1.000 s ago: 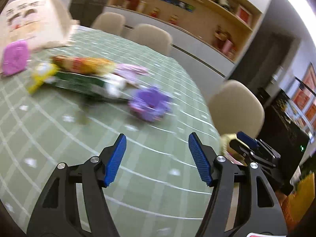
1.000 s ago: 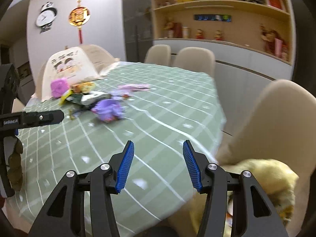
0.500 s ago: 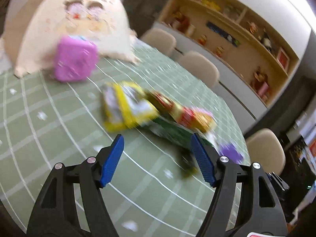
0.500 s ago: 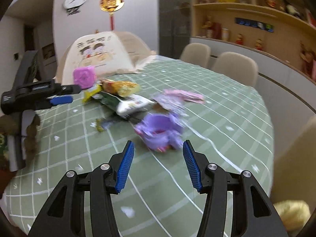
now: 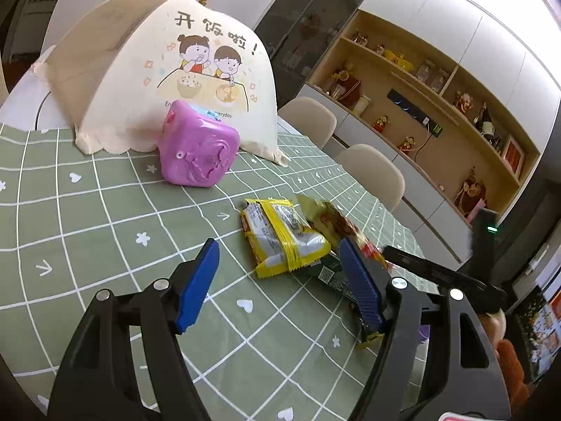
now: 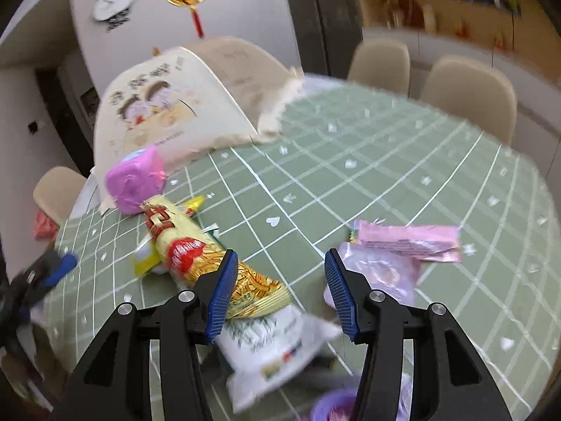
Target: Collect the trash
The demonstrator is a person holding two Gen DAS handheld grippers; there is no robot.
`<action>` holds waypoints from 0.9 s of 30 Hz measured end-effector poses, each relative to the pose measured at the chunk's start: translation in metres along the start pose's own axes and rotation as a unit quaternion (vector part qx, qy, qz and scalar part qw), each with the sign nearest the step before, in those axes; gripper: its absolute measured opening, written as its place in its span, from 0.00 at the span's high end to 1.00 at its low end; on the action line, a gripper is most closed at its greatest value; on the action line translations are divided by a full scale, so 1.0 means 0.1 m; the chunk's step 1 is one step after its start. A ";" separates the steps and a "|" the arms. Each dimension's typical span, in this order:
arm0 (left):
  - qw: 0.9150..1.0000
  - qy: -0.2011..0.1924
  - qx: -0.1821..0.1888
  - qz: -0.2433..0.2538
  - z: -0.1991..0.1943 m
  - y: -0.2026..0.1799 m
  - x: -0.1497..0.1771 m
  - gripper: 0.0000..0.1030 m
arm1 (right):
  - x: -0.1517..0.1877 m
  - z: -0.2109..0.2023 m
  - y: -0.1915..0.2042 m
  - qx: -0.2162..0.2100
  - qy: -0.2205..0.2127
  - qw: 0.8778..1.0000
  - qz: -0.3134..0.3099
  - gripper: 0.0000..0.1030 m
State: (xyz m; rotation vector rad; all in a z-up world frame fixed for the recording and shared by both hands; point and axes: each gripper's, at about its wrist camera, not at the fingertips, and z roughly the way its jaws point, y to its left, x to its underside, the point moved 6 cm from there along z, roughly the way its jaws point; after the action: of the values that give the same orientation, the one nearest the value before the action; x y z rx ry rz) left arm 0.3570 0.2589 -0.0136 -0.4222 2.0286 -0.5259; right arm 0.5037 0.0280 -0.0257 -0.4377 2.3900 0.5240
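Both hand-held grippers apart, empty; pink wrapper (image 6: 406, 240) in right view only

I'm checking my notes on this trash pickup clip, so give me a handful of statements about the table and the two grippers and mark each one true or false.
1. The left gripper is clamped on the yellow-edged wrapper. False: its jaws stand open with only tablecloth between them; the wrapper lies just beyond, and they have just been opening.
2. A pink cube-shaped box sits in front of the cream food cover printed with two cartoon children. True.
3. The right gripper holds nothing. True: its jaws are open above the wrappers.
4. The tablecloth is plain red. False: it is green with a white grid.
5. The long pink wrapper lies on top of the red and yellow snack bag. False: they lie apart.
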 end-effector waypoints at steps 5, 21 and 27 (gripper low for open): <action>0.999 0.041 0.011 0.004 -0.06 0.09 0.09 0.33 | 0.17 -0.07 0.11 -0.046 0.016 0.999 0.019 0.53; 0.999 0.045 0.020 -0.004 -0.55 0.15 0.30 0.33 | 1.11 -0.55 1.04 -0.107 0.068 0.989 -0.072 0.53; 0.997 0.070 0.042 0.015 -0.52 -0.07 0.38 0.31 | 1.25 -0.96 1.06 -0.041 -0.003 0.991 -0.124 0.53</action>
State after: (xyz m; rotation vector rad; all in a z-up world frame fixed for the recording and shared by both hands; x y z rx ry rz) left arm 0.2937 0.2443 -0.0145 -0.3115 2.1346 -0.6345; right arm 0.3162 0.0530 -0.0116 -0.7575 2.2700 0.5093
